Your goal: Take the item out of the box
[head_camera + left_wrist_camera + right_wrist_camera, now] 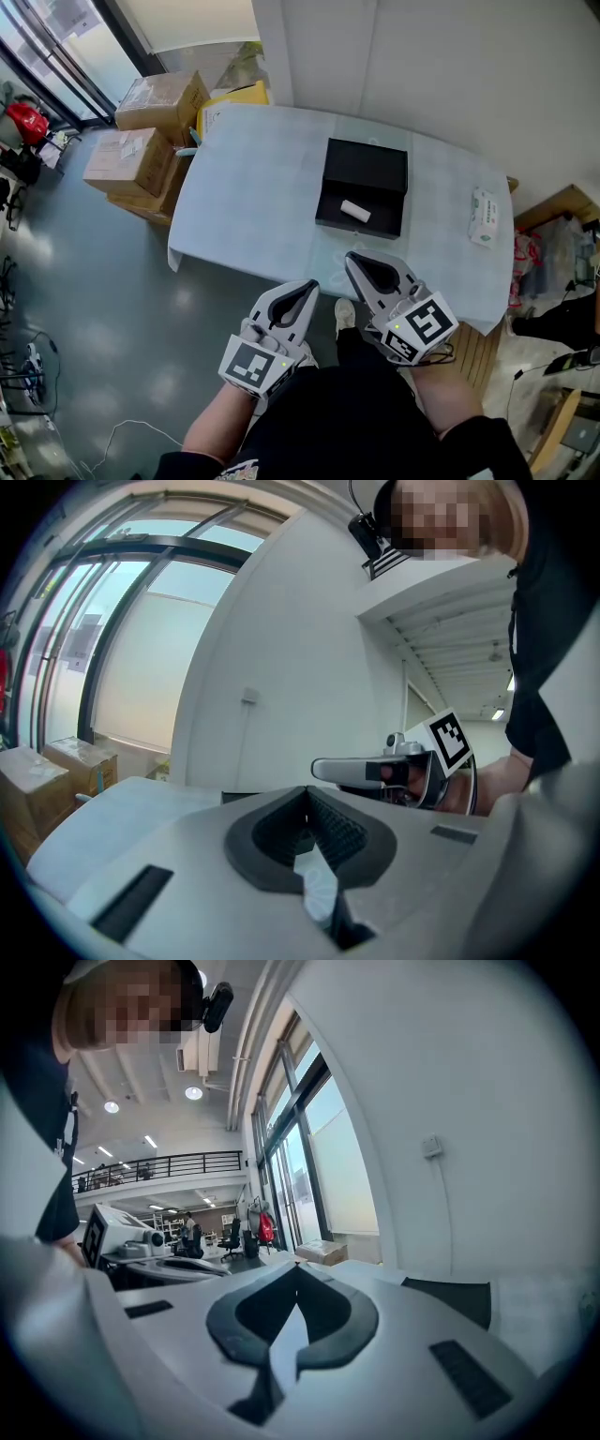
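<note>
Small white item lies in the open black box on the counter, well ahead of us. Left gripper and right gripper: jaws closed, holding nothing. We judge the item light and stiff; we would pinch across its narrow width.

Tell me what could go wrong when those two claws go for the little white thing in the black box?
Both the left gripper and right gripper are shut; unless one opens, it may just shove the white item around inside the black box. The box sits on the tablecloth, so a nudge might slide it. The cloth's hanging edge lies near the grippers and could snag.
</note>
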